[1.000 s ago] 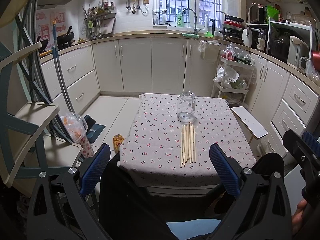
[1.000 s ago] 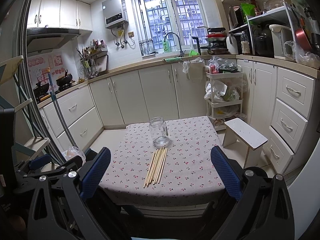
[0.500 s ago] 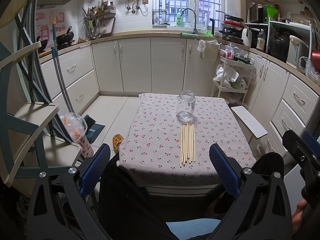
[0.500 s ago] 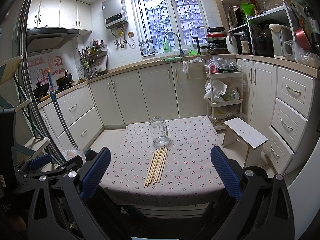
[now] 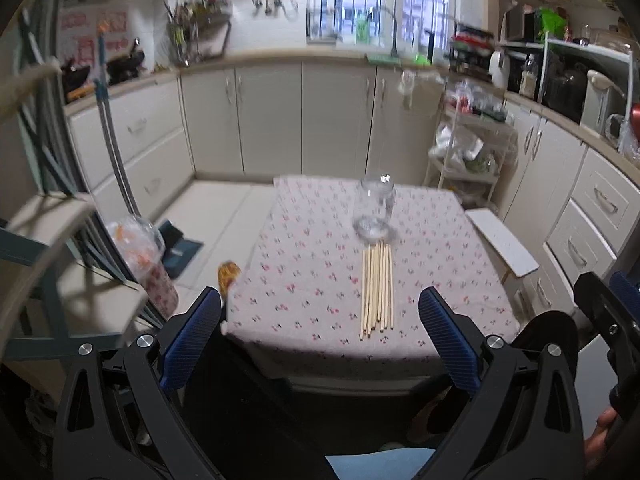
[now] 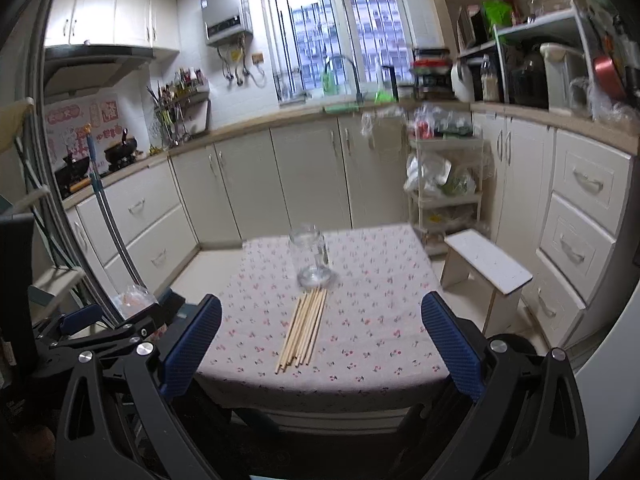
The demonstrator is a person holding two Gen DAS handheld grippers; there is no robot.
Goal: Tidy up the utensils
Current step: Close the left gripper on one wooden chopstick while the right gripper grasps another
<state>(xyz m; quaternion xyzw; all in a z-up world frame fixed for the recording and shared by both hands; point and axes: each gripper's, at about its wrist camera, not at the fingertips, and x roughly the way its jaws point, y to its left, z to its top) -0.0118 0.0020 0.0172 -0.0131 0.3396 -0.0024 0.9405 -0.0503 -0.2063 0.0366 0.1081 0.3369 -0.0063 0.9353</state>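
The bundle of pale wooden chopsticks [image 5: 377, 285] lies just before the clear glass jar [image 5: 374, 211], pointing lengthwise toward me, ahead of my wide-open, empty left hand-held gripper [image 5: 320, 332] and right hand-held gripper [image 6: 321, 336].

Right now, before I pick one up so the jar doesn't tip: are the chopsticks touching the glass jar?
Cannot tell. In both wrist views the chopsticks run right up to the glass jar, but blur hides any contact or gap.
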